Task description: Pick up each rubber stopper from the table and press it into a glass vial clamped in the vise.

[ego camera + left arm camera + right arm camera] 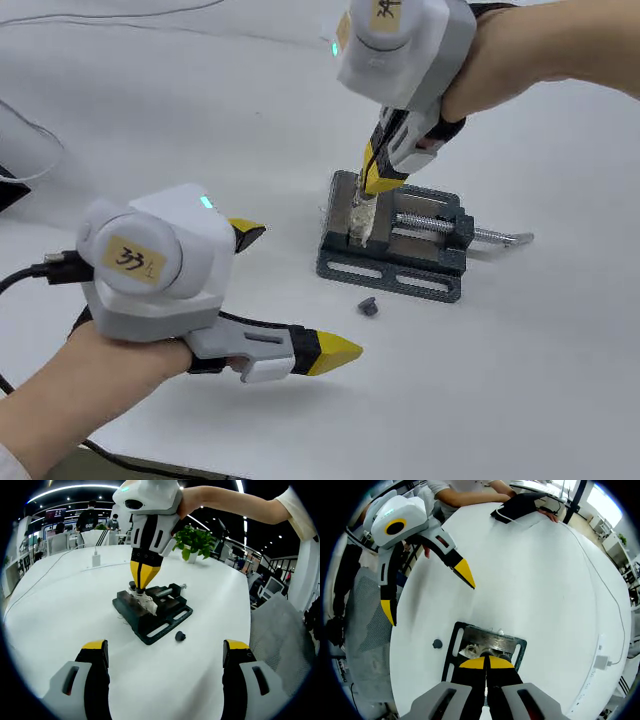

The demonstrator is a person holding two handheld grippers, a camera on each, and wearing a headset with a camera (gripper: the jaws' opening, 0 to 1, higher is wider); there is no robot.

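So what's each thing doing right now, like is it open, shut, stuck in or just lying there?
left hand-held gripper: open, holding nothing.
right hand-held gripper: shut, tips pointing down onto the top of the glass vial.
glass vial: upright, clamped in the vise.
vise: closed on the glass vial.
rubber stopper: lying loose on the table beside the vise.
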